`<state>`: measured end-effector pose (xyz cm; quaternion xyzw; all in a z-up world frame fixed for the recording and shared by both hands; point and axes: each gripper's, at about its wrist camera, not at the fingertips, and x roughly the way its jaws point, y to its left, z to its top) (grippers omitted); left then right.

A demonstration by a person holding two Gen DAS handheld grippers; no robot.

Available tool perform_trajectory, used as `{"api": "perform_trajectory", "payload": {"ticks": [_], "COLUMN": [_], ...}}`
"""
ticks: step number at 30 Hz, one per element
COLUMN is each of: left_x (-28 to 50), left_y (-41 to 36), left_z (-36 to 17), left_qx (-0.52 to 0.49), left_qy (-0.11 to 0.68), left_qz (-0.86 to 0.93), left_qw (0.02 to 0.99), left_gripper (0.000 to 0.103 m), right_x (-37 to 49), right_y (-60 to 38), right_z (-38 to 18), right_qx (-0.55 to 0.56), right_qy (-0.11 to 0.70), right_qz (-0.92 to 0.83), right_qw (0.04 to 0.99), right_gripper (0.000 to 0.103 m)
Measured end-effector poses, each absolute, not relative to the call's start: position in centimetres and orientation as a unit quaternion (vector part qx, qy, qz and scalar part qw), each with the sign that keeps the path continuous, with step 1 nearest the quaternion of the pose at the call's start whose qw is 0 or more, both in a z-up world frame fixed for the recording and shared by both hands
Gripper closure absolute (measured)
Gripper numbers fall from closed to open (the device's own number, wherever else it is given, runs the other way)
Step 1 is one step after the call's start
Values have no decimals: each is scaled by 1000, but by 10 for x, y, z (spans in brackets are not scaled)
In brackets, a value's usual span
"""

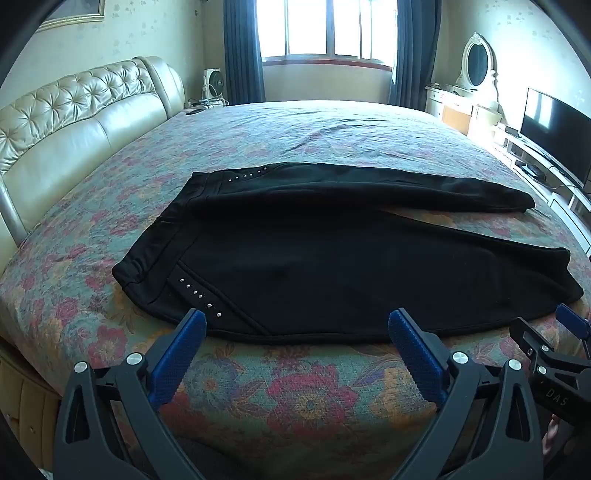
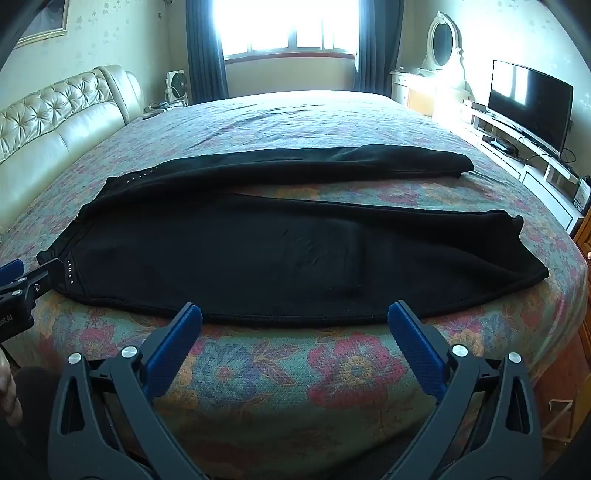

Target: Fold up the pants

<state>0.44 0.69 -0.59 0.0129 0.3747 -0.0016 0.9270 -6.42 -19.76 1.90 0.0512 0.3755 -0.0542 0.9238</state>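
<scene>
Black pants (image 1: 332, 266) lie spread flat on the bed with the floral cover (image 1: 295, 398), waistband to the left, both legs reaching right and slightly apart. Silver studs (image 1: 199, 295) mark the near pocket. My left gripper (image 1: 297, 325) is open and empty, just short of the pants' near edge by the studded pocket. My right gripper (image 2: 295, 317) is open and empty at the near edge of the near leg (image 2: 295, 254). The left gripper also shows at the left edge of the right wrist view (image 2: 22, 280).
A cream tufted headboard (image 1: 74, 122) stands on the left. A TV (image 1: 554, 136) on a low white stand and a dresser with an oval mirror (image 1: 476, 66) stand on the right. A window with dark curtains (image 1: 325, 29) is at the back.
</scene>
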Motion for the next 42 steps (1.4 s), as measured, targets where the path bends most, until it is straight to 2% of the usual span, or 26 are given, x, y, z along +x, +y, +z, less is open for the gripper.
{"api": "perform_trajectory", "payload": {"ticks": [42], "left_x": [10], "left_y": [9], "left_z": [-14], "left_qx": [13], "left_qy": [390], "left_qz": [2], "left_qw": [921], "left_gripper": [4], "right_x": [-56], "right_y": [-200], "right_z": [-1], "right_qx": [78], "right_qy": [397], "right_qz": [-41], "right_qw": [914], "right_gripper": [2]}}
